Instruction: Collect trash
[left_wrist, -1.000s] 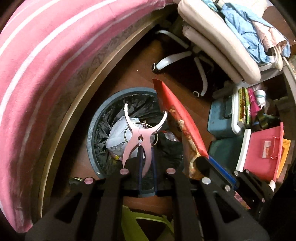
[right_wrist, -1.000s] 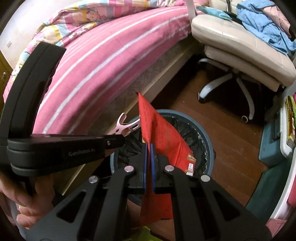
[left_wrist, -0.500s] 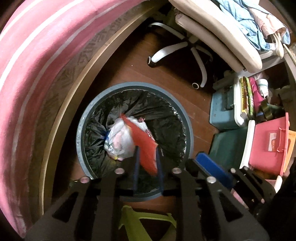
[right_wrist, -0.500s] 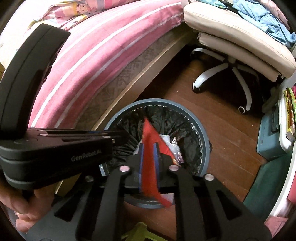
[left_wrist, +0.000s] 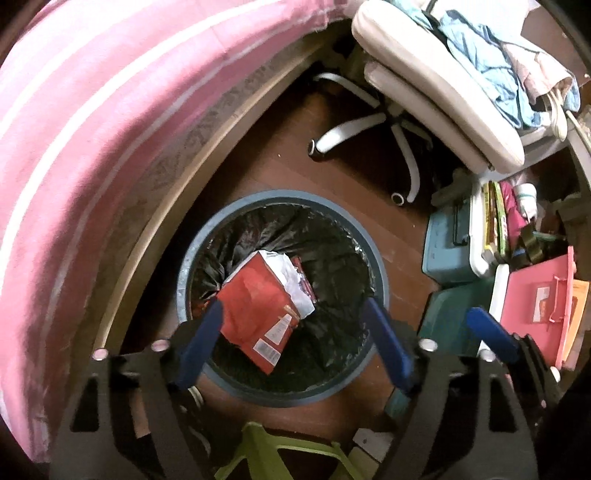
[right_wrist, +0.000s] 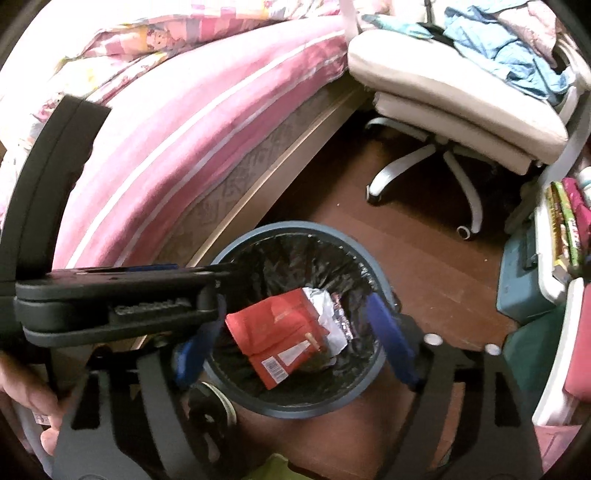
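Observation:
A round bin (left_wrist: 280, 195) with a grey-blue rim and a black liner stands on the wooden floor beside the bed. A red snack wrapper (left_wrist: 258, 306) with a torn silver end lies loose inside it. My left gripper (left_wrist: 295, 332) hangs above the bin, its jaws opening wide, with nothing pressed between them. In the right wrist view the same wrapper (right_wrist: 273, 332) lies in the bin (right_wrist: 295, 227) under my right gripper (right_wrist: 295, 343), whose jaws are also opening and hold nothing. The pink clip is out of sight.
A bed with a pink striped cover (left_wrist: 92, 147) curves along the left. A beige office chair (left_wrist: 424, 85) heaped with clothes stands behind the bin. Storage boxes (left_wrist: 447, 251) and a pink case (left_wrist: 535, 295) crowd the right. A green stool (left_wrist: 266, 450) is just below.
Both grippers went from shut to wide open. The pink clip left the left gripper and the red wrapper left the right one. The wrapper now lies in the bin.

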